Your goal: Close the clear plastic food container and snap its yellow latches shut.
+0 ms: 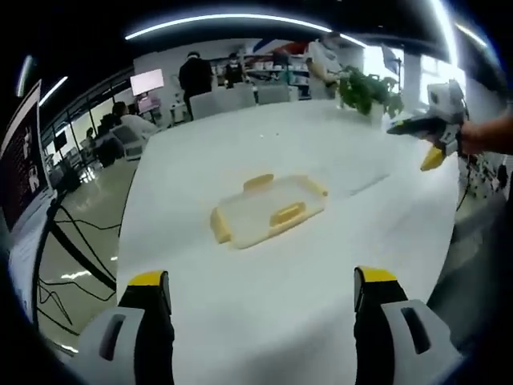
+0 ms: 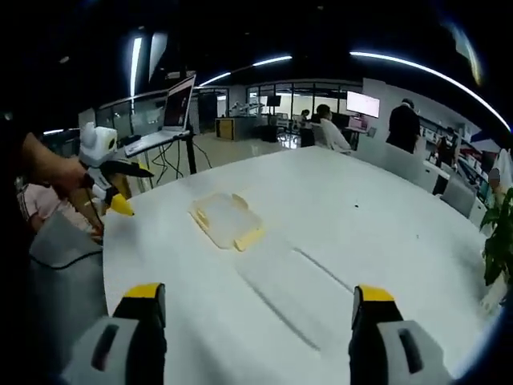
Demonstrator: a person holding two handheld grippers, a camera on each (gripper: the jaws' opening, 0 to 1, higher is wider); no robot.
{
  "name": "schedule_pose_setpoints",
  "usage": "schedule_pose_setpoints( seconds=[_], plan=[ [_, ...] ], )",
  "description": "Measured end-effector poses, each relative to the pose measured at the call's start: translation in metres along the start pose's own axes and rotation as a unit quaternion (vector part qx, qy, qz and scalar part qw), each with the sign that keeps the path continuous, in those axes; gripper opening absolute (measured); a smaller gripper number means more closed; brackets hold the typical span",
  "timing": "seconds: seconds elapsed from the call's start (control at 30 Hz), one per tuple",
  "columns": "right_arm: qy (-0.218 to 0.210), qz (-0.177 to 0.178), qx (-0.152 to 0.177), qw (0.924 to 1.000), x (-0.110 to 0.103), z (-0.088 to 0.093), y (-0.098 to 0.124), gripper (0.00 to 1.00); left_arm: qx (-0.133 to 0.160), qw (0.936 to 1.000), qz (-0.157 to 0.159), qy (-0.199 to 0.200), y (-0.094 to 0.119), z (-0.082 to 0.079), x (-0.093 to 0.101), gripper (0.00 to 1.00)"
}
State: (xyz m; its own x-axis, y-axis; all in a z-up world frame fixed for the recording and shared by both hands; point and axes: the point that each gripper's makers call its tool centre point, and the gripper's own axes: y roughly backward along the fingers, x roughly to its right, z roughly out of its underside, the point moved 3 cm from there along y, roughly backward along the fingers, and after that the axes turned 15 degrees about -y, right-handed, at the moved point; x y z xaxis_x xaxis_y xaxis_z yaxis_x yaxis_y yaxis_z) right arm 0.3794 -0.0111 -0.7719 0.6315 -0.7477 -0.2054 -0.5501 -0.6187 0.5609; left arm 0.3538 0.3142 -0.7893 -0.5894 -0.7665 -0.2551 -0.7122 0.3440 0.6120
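Observation:
The clear plastic food container [image 1: 268,210] lies low on the white table [image 1: 264,321], with yellow latches sticking out from its sides. Its lid seems to rest on top; whether the latches are snapped I cannot tell. My left gripper [image 1: 261,281] is open, well short of the container, with nothing between its jaws. The right gripper [image 1: 429,136] hangs above the table's right side, held by a hand. In the right gripper view the container [image 2: 227,220] sits ahead and left of centre. My right gripper [image 2: 257,293] is open and far from it. The left gripper [image 2: 108,180] hovers at the left edge.
A potted plant [image 1: 369,90] stands at the table's far end, also seen as the plant [image 2: 501,241]. A laptop on a stand [image 2: 176,104] is beyond the table. Cables [image 1: 72,241] run over the floor. Chairs and people are at the back.

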Motion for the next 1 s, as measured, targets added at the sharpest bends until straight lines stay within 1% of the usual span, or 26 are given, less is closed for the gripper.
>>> schedule_pose_setpoints(
  seconds=[0.1,0.17,0.23,0.27,0.3,0.37,0.5,0.53,0.57,0.6,0.63,0.67,0.77,0.87,0.9,0.93,1.0],
  plan=[
    [0.003,0.000,-0.007,1.0000,0.005,-0.002,-0.006,0.98,0.002,1.0000,0.005,0.007,-0.006,0.000,-0.004,0.93],
    [0.006,-0.008,-0.008,0.9999,0.005,-0.006,-0.008,0.98,-0.002,0.9999,0.010,-0.010,-0.010,0.000,-0.004,0.91],
    [0.023,-0.010,-0.012,0.9996,0.007,-0.007,-0.012,0.97,-0.002,0.9996,0.012,-0.026,-0.014,0.000,-0.007,0.86],
    [0.024,-0.013,-0.014,0.9995,0.007,-0.008,-0.014,0.98,-0.002,0.9995,0.009,-0.029,-0.015,-0.001,-0.008,0.87],
    [0.025,-0.015,-0.014,0.9995,0.007,-0.010,-0.017,0.98,-0.003,0.9995,0.006,-0.032,-0.016,-0.001,-0.009,0.90],
    [0.029,-0.019,-0.016,0.9993,0.007,-0.011,-0.021,0.98,-0.002,0.9991,0.025,-0.033,-0.023,-0.002,-0.007,0.94],
    [0.037,-0.030,-0.019,0.9987,0.004,-0.012,-0.030,0.97,-0.010,0.9970,0.034,-0.069,-0.027,-0.002,-0.007,0.90],
    [0.038,-0.033,-0.022,0.9985,0.004,-0.011,-0.032,0.98,-0.014,0.9960,0.032,-0.082,-0.028,-0.002,-0.008,0.87],
    [0.042,-0.036,-0.024,0.9982,0.004,-0.011,-0.034,0.98,-0.014,0.9942,0.028,-0.103,-0.029,-0.003,-0.009,0.88],
    [0.049,-0.041,-0.028,0.9975,0.004,-0.012,-0.036,0.97,-0.013,0.9920,0.025,-0.123,-0.031,-0.004,-0.009,0.91],
    [0.056,-0.045,-0.031,0.9969,0.005,-0.013,-0.037,0.97,-0.015,0.9918,0.032,-0.123,-0.032,-0.003,-0.007,0.95],
    [0.066,-0.048,-0.036,0.9961,0.005,-0.013,-0.039,0.97,-0.015,0.9912,0.042,-0.124,-0.034,-0.003,-0.004,0.96],
    [0.072,-0.049,-0.032,0.9957,0.005,-0.019,-0.042,0.98,-0.015,0.9880,0.052,-0.145,-0.037,-0.004,-0.004,0.95],
    [0.074,-0.054,-0.028,0.9954,0.004,-0.023,-0.045,0.98,-0.015,0.9866,0.056,-0.153,-0.039,-0.004,-0.006,0.95],
    [0.079,-0.057,-0.027,0.9949,0.003,-0.024,-0.047,0.98,-0.017,0.9852,0.058,-0.160,-0.039,-0.004,-0.006,0.96],
    [0.081,-0.058,-0.030,0.9945,0.003,-0.024,-0.048,0.98,-0.022,0.9803,0.061,-0.186,-0.040,-0.003,-0.007,0.96],
    [0.086,-0.061,-0.033,0.9939,0.003,-0.025,-0.052,0.98,-0.024,0.9773,0.073,-0.198,-0.041,-0.002,-0.005,0.95]
  ],
)
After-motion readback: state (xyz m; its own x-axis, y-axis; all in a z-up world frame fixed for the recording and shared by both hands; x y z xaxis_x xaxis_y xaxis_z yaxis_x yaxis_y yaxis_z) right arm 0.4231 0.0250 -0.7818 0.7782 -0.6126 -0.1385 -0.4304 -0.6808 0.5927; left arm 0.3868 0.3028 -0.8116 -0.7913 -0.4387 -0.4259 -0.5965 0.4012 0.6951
